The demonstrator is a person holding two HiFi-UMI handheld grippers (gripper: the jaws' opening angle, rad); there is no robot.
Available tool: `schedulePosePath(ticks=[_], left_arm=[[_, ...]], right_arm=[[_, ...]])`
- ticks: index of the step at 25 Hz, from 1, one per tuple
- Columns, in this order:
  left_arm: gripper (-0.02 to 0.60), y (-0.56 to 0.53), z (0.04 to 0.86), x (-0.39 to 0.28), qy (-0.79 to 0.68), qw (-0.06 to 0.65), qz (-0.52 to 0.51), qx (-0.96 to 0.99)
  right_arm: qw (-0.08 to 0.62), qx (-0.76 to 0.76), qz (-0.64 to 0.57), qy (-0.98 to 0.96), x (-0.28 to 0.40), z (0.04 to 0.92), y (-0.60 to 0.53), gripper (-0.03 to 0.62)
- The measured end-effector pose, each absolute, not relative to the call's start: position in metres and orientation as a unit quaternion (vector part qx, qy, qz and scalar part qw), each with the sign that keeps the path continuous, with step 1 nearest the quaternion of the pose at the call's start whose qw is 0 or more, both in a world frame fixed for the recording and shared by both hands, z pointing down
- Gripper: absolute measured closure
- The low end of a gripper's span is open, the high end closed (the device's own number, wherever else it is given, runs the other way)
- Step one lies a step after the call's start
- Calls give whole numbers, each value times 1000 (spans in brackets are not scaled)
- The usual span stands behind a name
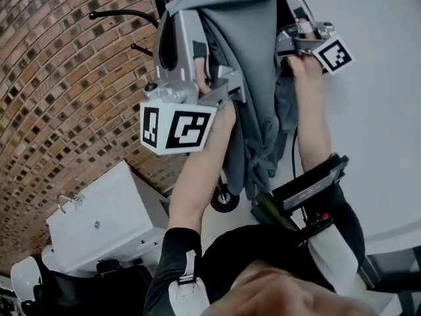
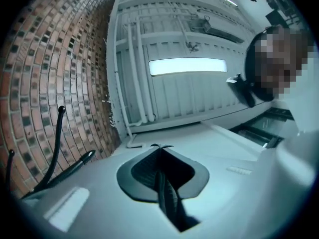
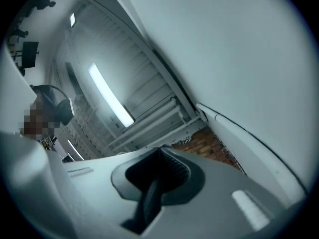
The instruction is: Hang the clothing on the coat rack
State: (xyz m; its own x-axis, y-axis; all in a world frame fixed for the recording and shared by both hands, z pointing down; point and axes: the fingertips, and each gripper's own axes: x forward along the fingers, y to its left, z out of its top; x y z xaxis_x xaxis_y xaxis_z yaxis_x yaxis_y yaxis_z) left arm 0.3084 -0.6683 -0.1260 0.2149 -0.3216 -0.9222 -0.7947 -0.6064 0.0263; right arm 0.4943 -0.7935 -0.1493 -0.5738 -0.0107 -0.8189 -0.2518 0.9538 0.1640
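A grey garment (image 1: pixel 250 78) hangs down between my two raised grippers, with its top draped over them. My left gripper (image 1: pixel 174 28) holds its left side, and the marker cube (image 1: pixel 177 127) faces me. My right gripper (image 1: pixel 293 5) holds the right side. In the left gripper view the left gripper (image 2: pixel 159 147) is shut, with a dark fold of cloth (image 2: pixel 168 198) pinched in it. The right gripper (image 3: pixel 162 149) is shut the same way on a fold (image 3: pixel 149 198). The black coat rack hooks (image 1: pixel 125 15) stick out just left of the left gripper, and the hooks (image 2: pixel 60 133) also show in the left gripper view.
A brick wall (image 1: pixel 59 78) runs along the left and a white wall (image 1: pixel 381 110) along the right. A white cabinet (image 1: pixel 99 222) stands at lower left with a black bag (image 1: pixel 79 288) beside it. The rack's wheeled base (image 1: pixel 225 199) sits below the garment.
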Motion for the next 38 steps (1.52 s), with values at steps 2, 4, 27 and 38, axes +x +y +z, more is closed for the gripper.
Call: schedulePosePath(ticks=[2,4,27,38], left_arm=[[568,-711,-159,291,419,224,505,-721],[568,-764,-165,271,468,176,491,-713],[519,-646,126,321,440,288,256,-811],[578,-520,217,259,365,190,195,-890]], right_arm=[[454,-84,135,877,476,-191,-824,576],[393,-157,85,902,443,-186,-882,576],[337,-329,-15,882,503,128,-796,491],[159,-389,-16,907,406,250,-571,533]])
